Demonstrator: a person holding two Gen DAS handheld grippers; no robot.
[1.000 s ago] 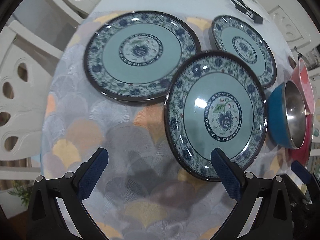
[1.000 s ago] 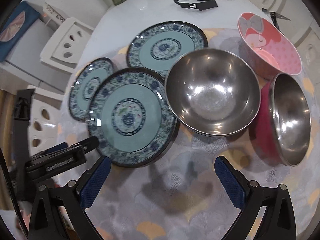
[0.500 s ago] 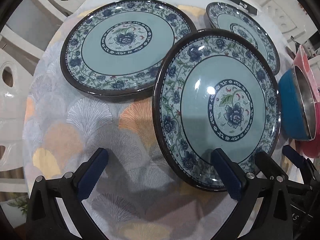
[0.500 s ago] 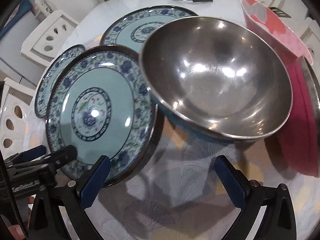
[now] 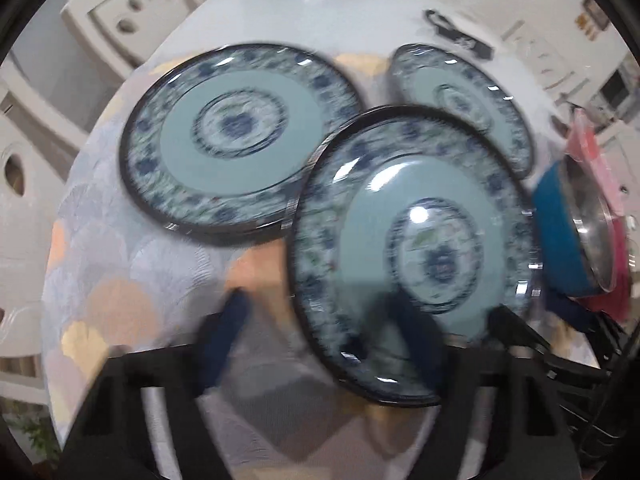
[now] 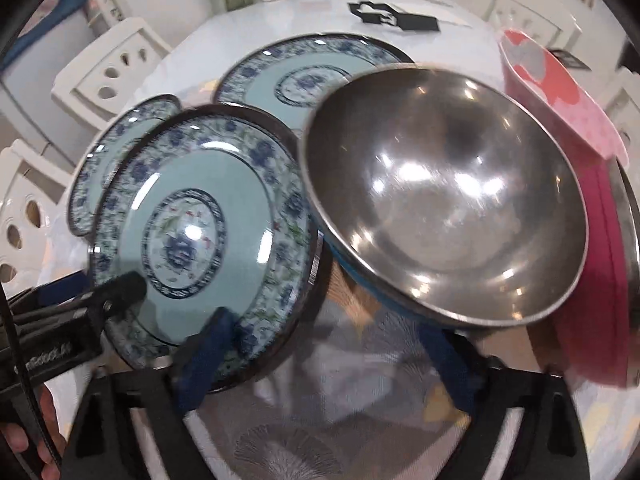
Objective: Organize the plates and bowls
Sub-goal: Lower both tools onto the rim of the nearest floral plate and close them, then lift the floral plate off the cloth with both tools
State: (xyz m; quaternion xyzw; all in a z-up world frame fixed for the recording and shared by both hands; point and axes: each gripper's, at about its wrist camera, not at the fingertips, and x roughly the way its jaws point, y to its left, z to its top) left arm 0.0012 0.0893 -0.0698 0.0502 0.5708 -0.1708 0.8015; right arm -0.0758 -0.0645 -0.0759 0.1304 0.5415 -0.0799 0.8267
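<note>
Three blue-and-teal floral plates lie on the patterned cloth. The nearest plate (image 5: 416,248) (image 6: 200,236) sits tilted, its rim between the two grippers. My left gripper (image 5: 320,344) is open, one finger (image 5: 416,344) over the plate's near part, the other (image 5: 224,336) over the cloth. It shows as a black finger (image 6: 116,292) on the plate in the right wrist view. My right gripper (image 6: 328,360) is open, its left finger (image 6: 208,356) at the plate's edge, below the steel bowl with a blue outside (image 6: 444,216) (image 5: 568,236).
A large plate (image 5: 236,140) (image 6: 304,68) and a small plate (image 5: 464,100) (image 6: 104,148) lie farther back. A pink bowl (image 6: 560,96) and a red-sided steel bowl (image 6: 608,280) stand right. White chairs (image 6: 104,72) ring the table. A black object (image 6: 392,16) lies at the back.
Both grippers have moved in and closed partway. The nearest plate now tilts, its rim lifted. The left view is blurred with motion.
</note>
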